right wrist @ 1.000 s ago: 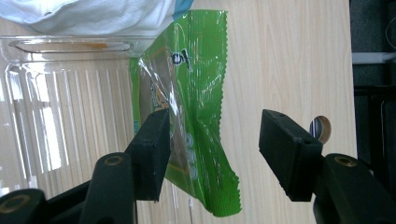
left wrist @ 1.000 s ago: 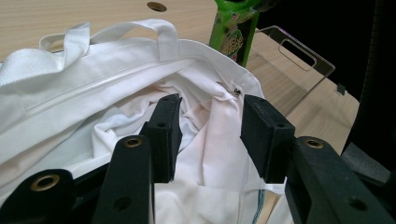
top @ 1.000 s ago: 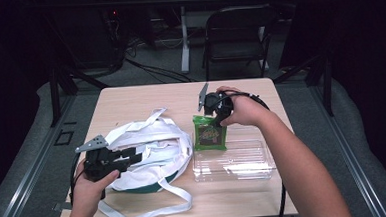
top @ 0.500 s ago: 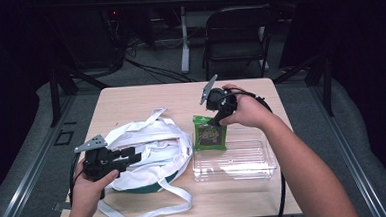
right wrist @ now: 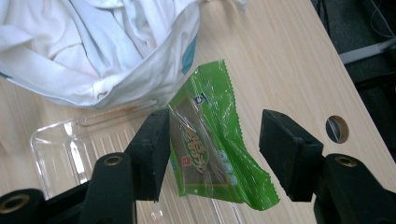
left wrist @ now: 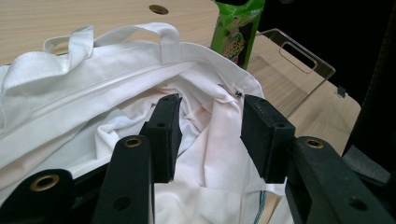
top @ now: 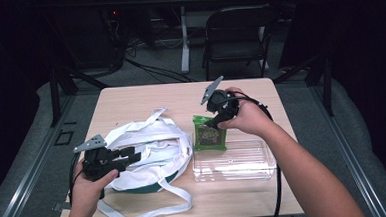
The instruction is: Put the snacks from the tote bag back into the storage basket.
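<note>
Risk: the snack packet (right wrist: 212,140) lay half on the rim of the clear tray (top: 234,161), leaning on it; a pinch on the slick film could slip, or shove it into the tray. The white tote bag (top: 148,151) mouth looked slack and might fold shut before a drop-in. Right tongs (right wrist: 212,151) were wide open, holding nothing, hovering over the packet, which sat between the jaws. In the high view the packet lay at 3 o'clock of the bag, on the table (top: 130,99). Left tongs (left wrist: 210,135) stood part-open at the bag's mouth, cloth between the jaws; couldn't tell if they pinched it.
</note>
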Motion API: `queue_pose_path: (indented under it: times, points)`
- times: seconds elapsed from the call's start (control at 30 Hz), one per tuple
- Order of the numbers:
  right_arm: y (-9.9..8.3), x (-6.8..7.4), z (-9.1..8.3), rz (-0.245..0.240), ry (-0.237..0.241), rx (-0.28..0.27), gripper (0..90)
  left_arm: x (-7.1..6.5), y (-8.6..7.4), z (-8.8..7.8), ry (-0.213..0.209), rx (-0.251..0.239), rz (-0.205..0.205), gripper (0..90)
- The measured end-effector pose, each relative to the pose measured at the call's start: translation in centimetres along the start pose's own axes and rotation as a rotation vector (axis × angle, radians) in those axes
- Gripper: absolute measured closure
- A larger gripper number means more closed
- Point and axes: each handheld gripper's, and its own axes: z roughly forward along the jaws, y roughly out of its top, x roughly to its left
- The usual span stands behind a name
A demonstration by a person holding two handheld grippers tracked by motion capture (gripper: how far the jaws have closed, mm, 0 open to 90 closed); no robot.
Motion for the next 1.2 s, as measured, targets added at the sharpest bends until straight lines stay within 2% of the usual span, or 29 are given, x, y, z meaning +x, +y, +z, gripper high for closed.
queue_pose_path:
  times: [0.1,0.23,0.27,0.53,0.63,0.83,1.2]
  points:
    - [-0.1,0.2,-0.4,0.031,-0.009,-0.021,44.3,0.0,0.0,0.0,0.000,0.001,0.001,57.3]
    - [-0.2,0.4,-0.7,0.038,-0.016,-0.024,44.5,0.0,0.0,-0.1,0.000,-0.002,0.001,57.3]
    - [-0.4,0.7,-0.9,0.048,-0.022,-0.041,44.7,0.1,0.0,-0.1,0.001,0.000,0.001,57.2]
    - [-1.2,1.8,-1.3,0.087,-0.008,-0.084,44.9,0.1,0.0,-0.1,0.001,0.000,0.000,57.2]
    - [-1.8,2.2,-1.4,0.124,0.001,-0.103,45.0,0.1,0.0,-0.1,0.002,0.000,-0.005,57.1]
    - [-3.1,3.2,-1.9,0.180,-0.003,-0.147,46.1,0.2,-0.1,-0.1,0.005,-0.001,-0.007,57.1]
    - [-6.1,5.0,-1.7,0.242,-0.018,-0.168,48.3,0.2,-0.1,-0.2,0.008,-0.001,-0.008,57.1]
